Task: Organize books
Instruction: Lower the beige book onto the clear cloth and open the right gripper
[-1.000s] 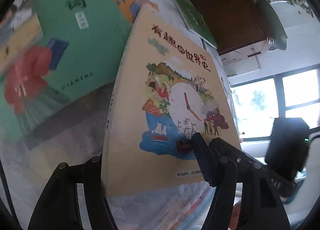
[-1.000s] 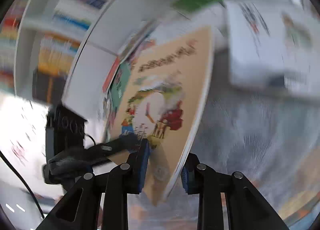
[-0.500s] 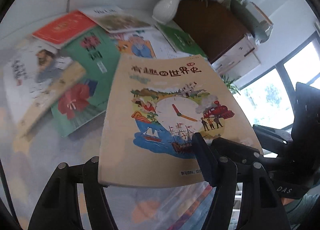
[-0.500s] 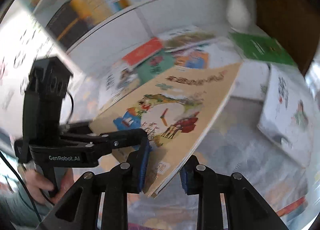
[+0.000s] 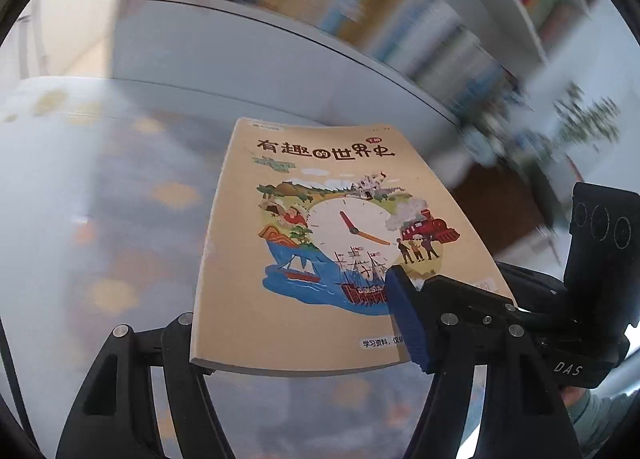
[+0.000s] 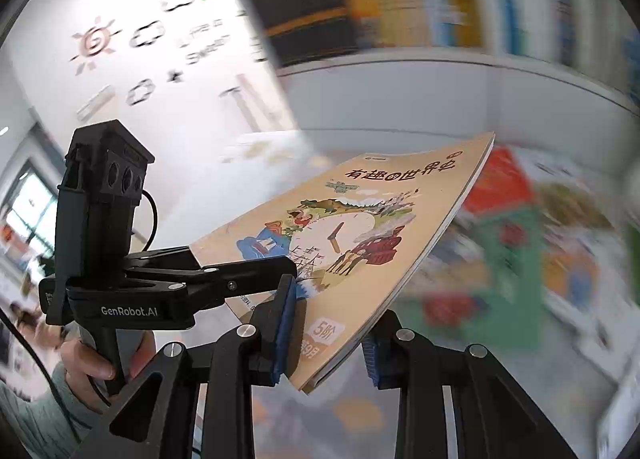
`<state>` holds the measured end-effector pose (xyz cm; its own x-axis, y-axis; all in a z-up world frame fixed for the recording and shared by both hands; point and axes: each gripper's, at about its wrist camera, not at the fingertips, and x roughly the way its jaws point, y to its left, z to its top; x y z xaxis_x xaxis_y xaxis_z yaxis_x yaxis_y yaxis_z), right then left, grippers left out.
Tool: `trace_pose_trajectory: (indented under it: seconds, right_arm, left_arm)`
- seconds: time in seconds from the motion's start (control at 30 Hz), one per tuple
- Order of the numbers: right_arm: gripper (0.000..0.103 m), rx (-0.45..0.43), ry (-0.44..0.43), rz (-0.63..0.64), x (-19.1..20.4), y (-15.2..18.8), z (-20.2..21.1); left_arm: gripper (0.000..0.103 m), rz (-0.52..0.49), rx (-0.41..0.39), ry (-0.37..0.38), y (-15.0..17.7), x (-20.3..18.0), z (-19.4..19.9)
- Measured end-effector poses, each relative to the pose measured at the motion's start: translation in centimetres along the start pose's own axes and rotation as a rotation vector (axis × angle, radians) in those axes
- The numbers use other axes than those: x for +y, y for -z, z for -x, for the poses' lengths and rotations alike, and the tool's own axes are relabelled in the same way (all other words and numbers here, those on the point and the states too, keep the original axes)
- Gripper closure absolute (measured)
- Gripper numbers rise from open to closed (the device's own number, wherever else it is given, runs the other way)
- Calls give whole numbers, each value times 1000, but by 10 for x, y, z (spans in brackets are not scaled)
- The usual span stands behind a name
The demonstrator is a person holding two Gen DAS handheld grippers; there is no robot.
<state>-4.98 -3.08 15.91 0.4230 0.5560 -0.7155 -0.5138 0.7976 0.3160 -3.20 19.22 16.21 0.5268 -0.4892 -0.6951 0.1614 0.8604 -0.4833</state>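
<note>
A tan paperback with a clock, a ship and a red train on its cover (image 5: 340, 243) is held in the air, cover up, above the patterned table cover. My left gripper (image 5: 292, 333) is shut on its near edge, one blue pad on the cover. My right gripper (image 6: 330, 333) is shut on the book's near right corner (image 6: 360, 227). The left gripper also shows in the right wrist view (image 6: 240, 271), clamped on the book's left part. The right gripper shows in the left wrist view (image 5: 520, 299) at the book's right edge.
A white bookshelf (image 5: 280, 47) full of upright books runs behind the table. Several other books (image 6: 520, 243) lie spread on the table at the right, blurred. A potted plant (image 5: 584, 123) and a brown box (image 5: 500, 195) stand at the far right. A wall with lettering (image 6: 160, 35) is at the left.
Both grippers have carried the book up and swung it left, from over the spread books towards the bookshelf. The book has levelled out. Both grips are unchanged.
</note>
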Motion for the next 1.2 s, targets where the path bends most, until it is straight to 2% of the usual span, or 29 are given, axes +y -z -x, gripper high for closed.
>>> trace_pose_trajectory:
  seconds: [0.1,0.17,0.33,0.47,0.67,0.77,0.87,0.9,0.93,1.07,1.2]
  right_arm:
    - [75,43,-92,24,13,-26,-51]
    - [74,79,-137,38,18,-39,-82]
    - [74,154,-201,26,18,-57,-157]
    - [74,210,-214,-34,6,-51,-202]
    - [73,256,-210,-76,-9,-47,-230]
    - [71,297,-220,-127,-23,-46,-243]
    - [64,345,-205,-145,-29,-41,-250]
    - [59,351,-195,-140,-28,-39,-251]
    - [53,359,-186,-141,-30,-34,-250]
    - [52,385,-177,-161,-33,-25,-245]
    - [52,417,-118,-90,-33,-3,-214]
  left_arm:
    - [37,46,-30,-90,-14,44,3]
    - [37,80,-31,-120,-20,67,-2]
    - [37,168,-17,-107,-23,116,-31]
    - [37,242,26,-82,-14,140,-57]
    - [37,283,75,-51,-2,150,-75]
    - [37,259,108,-66,6,149,-81]
    - [37,222,123,-103,11,144,-83]
    - [37,224,125,-111,14,144,-80]
    - [35,224,127,-128,15,146,-78]
    - [35,133,145,-292,23,131,-63]
    - [34,71,153,-343,34,105,-54]
